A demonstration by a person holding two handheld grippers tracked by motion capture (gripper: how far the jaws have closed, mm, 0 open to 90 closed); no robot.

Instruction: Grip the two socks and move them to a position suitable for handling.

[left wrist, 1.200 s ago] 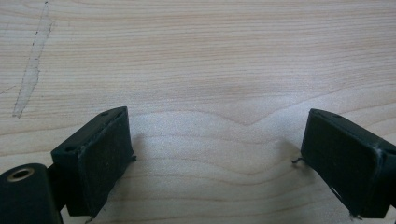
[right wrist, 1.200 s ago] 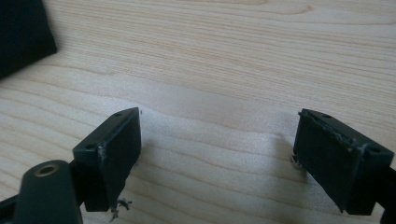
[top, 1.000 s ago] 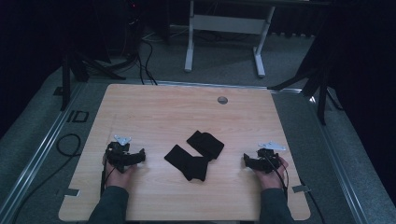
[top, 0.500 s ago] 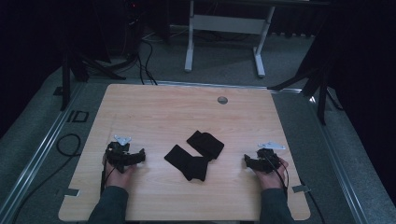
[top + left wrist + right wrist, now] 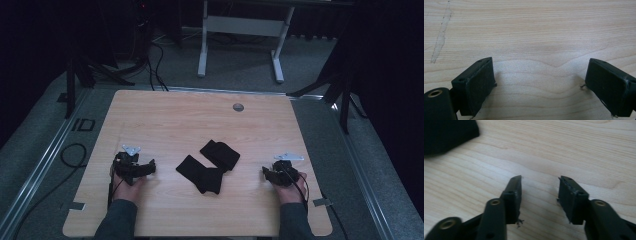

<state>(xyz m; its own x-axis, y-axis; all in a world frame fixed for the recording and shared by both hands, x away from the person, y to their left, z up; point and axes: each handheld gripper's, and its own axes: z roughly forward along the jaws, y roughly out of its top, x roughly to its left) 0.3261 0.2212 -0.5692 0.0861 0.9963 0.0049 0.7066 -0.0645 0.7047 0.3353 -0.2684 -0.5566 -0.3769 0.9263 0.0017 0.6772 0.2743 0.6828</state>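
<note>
Both hands are parked low at the near edge of the table [image 5: 150, 115], and the two black cloth pieces [image 5: 210, 165] lie overlapped at the centre between them, untouched, well apart from either tool. The left gripper [image 5: 150, 166] points inward with its jaws spread wide, bare wood between the pads [image 5: 477, 85] in its own view. The right gripper [image 5: 539, 195] has just been closing its jaws, now roughly half apart, and nothing sits between them (just plain tabletop); a corner of the cloth shows at the upper left of that view, still some way off. Here is the worry: if those right jaws keep narrowing before the reach, they may arrive too tight to straddle a cloth edge and simply shove the fabric along the wood instead of pinching it. The overlap is the other trap, since a grab near the middle could take both layers at once and drag the pair as one lump. A flat cloth on a smooth top also gives little to bite, so a shallow approach could slide over it, while a steep one could scrape the pads on the table.
</note>
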